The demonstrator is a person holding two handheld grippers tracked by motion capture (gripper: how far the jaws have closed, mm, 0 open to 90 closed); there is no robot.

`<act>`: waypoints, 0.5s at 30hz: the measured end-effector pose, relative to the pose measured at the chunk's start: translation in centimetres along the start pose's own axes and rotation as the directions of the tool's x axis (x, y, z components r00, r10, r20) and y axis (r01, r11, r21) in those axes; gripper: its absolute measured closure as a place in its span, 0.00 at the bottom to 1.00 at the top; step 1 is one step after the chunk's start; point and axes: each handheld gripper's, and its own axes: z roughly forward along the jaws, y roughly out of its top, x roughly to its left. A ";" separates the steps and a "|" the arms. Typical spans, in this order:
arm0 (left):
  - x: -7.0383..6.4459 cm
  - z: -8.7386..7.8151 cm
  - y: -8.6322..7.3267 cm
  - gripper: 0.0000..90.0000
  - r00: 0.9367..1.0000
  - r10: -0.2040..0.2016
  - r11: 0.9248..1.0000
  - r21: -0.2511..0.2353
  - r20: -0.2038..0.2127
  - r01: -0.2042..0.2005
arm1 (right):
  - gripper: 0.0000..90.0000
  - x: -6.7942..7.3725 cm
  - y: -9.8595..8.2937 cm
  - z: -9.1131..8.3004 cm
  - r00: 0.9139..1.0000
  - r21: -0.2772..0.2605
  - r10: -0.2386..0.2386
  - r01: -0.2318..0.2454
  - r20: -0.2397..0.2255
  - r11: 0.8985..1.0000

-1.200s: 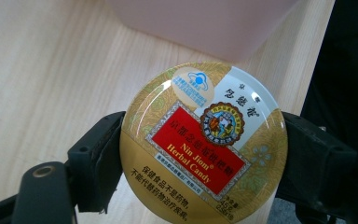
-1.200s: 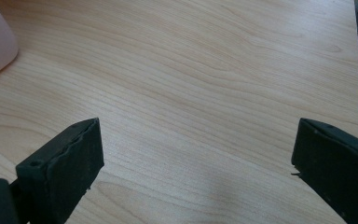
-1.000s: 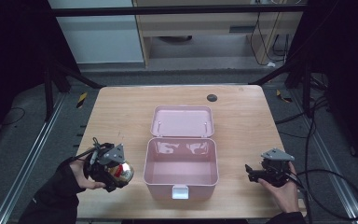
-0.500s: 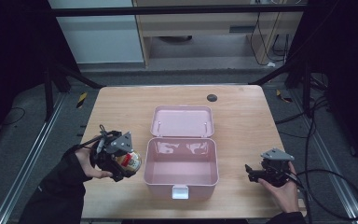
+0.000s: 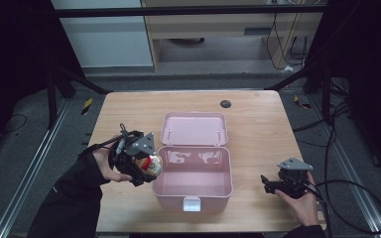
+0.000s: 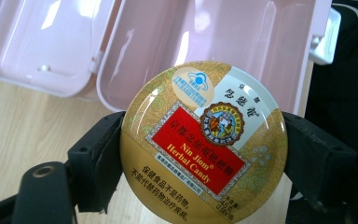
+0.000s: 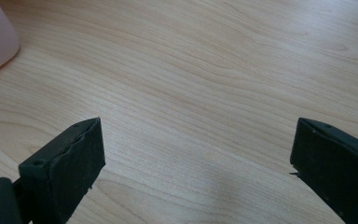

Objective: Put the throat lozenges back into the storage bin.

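Dark floor and rails surround the pale wooden table [image 5: 258, 119]; from above, my left tongs [image 5: 141, 166] hold the round candy tin [image 5: 150, 164] just beside the left wall of the open pink box [image 5: 192, 174], so the box lies to the tin's right (my left hand is far nearer). Along the left tongs, both jaws clamp the tin [image 6: 204, 144], box beyond. Along the right tongs [image 7: 196, 158], jaws gape wide over bare wood.

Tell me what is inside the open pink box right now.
The pink box looks empty: its bare glossy floor shows in the high view. The candy tin in the left gripper covers part of the floor in the left gripper view.
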 end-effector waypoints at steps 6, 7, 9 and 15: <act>0.1 1.0 1.1 0.22 1.000 0.012 1.000 -0.002 0.012 -0.012 | 0.04 -0.1 0.0 0.0 1.000 0.000 -0.003 0.003 -0.003 1.000; 0.1 1.0 1.1 0.22 1.000 0.012 1.000 -0.002 0.012 -0.012 | 0.04 -0.1 0.0 0.0 1.000 0.000 -0.003 0.003 -0.003 1.000; 0.2 1.5 1.7 0.22 1.000 0.018 1.000 0.001 0.019 -0.018 | 0.04 -0.1 0.0 0.0 1.000 0.003 0.002 -0.002 -0.006 1.000; 0.2 2.3 2.5 0.22 0.999 0.032 0.999 0.003 0.030 -0.032 | 0.04 -0.1 -0.1 0.1 1.000 0.001 -0.006 0.006 -0.004 1.000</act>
